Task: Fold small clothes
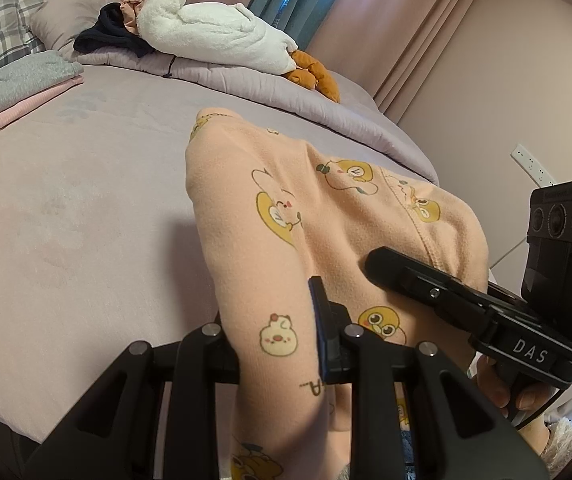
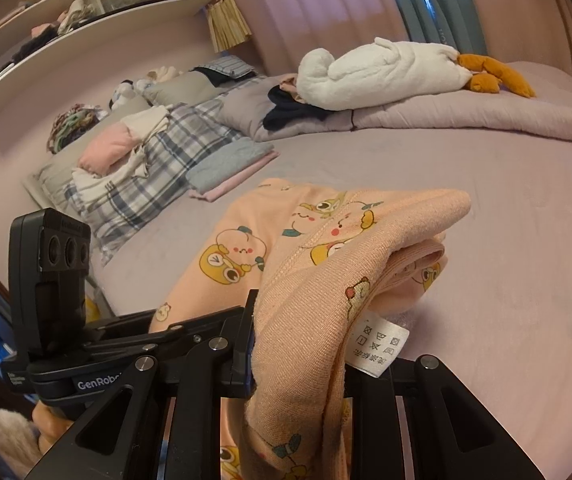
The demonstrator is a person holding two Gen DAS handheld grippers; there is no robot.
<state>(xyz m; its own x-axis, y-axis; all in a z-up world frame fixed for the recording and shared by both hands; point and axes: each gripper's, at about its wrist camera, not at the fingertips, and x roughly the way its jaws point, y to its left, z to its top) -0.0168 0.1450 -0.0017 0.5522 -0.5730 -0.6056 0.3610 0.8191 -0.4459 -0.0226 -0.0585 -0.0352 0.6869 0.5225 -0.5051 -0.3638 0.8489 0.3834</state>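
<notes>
A peach fleece garment (image 1: 326,216) printed with yellow cartoon animals hangs over the lilac bed sheet (image 1: 65,200), held up at its near edge. My left gripper (image 1: 273,320) is shut on one fold of it. Only its right finger (image 1: 318,312) shows, since cloth covers the other. My right gripper (image 1: 382,266) comes in from the right and bites the same garment beside a seam. In the right wrist view the garment (image 2: 326,248) drapes over my right gripper (image 2: 298,340), with a white care label (image 2: 378,340) dangling. A hand (image 1: 502,384) holds the right gripper's handle.
A folded grey and pink stack (image 1: 25,88) lies at the far left of the bed. A white plush goose (image 1: 213,36) rests on the rolled lilac quilt (image 1: 286,92) at the back. Plaid pillows and loose clothes (image 2: 133,160) sit at the headboard. A wall (image 1: 506,100) stands close on the right.
</notes>
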